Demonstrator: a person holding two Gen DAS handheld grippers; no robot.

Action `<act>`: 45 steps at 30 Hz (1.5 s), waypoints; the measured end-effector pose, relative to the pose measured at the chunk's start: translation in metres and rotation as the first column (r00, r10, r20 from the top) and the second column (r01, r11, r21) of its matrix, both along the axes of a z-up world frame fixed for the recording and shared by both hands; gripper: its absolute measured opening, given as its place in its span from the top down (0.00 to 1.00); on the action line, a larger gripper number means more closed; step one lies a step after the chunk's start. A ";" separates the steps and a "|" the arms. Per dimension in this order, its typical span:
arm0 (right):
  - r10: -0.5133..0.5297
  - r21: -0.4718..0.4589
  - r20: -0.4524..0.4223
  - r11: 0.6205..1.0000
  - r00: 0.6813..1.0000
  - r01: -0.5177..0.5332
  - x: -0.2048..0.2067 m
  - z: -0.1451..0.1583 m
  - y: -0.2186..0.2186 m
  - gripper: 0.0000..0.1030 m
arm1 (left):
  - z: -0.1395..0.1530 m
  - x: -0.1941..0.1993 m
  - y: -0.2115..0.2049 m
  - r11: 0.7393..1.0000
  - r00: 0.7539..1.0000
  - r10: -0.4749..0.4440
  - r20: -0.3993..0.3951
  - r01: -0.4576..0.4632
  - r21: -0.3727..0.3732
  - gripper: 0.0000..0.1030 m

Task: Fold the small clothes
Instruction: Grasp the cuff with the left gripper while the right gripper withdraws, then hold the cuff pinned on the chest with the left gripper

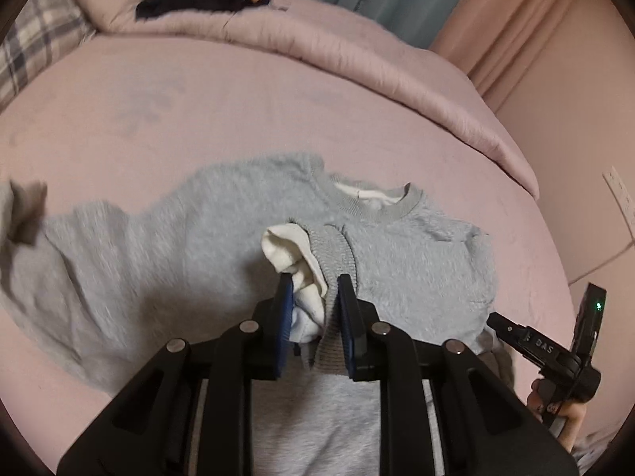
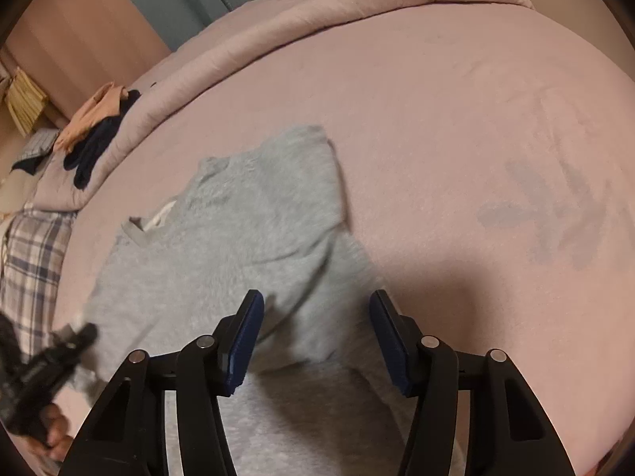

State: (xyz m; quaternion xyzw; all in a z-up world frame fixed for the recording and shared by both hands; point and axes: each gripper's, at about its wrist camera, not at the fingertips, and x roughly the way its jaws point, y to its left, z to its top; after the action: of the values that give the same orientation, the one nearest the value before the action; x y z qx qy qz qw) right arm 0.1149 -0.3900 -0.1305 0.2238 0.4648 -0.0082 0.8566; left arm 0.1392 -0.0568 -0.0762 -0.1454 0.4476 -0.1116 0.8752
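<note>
the grey sweatshirt [image 1: 416, 246] lies spread on the pink bed [image 1: 198, 99]. the left gripper [image 1: 315, 289] is clamped on its ribbed cuff [image 1: 333, 254], white lining showing. the right gripper [image 2: 315, 305] hangs with jaws apart over the sweatshirt's edge, gripping nothing.

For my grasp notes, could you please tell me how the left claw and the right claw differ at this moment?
The left claw is nearly closed, while the right claw stands wide open. The left claw pinches the ribbed cuff of the grey sweatshirt, white lining showing; the right claw holds nothing, with the sweatshirt lying below its gap. Both have blue pads on black fingers and point down at the pink bed.
</note>
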 end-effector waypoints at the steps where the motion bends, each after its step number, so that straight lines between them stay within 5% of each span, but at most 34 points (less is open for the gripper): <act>1: -0.002 0.003 -0.006 1.000 1.000 0.002 0.002 -0.003 0.001 0.48 | -0.004 0.002 -0.002 1.000 1.000 -0.013 -0.008 0.013 0.019 0.79; 6: -0.002 -0.044 -0.014 0.999 1.000 0.002 0.005 -0.008 0.007 0.53 | -0.046 0.018 -0.006 0.982 0.992 0.016 -0.124 0.008 0.191 0.75; 17: 0.001 -0.105 -0.021 0.994 1.000 -0.004 0.006 -0.011 0.007 0.56 | -0.065 0.024 0.026 0.999 0.979 0.034 -0.203 -0.030 0.020 0.69; 45: 0.015 -0.209 0.017 0.978 1.000 -0.011 0.006 -0.013 0.018 0.56 | -0.067 0.010 0.016 0.998 0.995 0.039 -0.097 -0.034 0.054 0.67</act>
State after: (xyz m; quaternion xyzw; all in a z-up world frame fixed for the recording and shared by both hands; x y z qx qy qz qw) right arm 0.1206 -0.3721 -0.1431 0.1294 0.4550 -0.0494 0.8796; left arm 0.1488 -0.0413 -0.1433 -0.1360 0.4901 -0.0766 0.8576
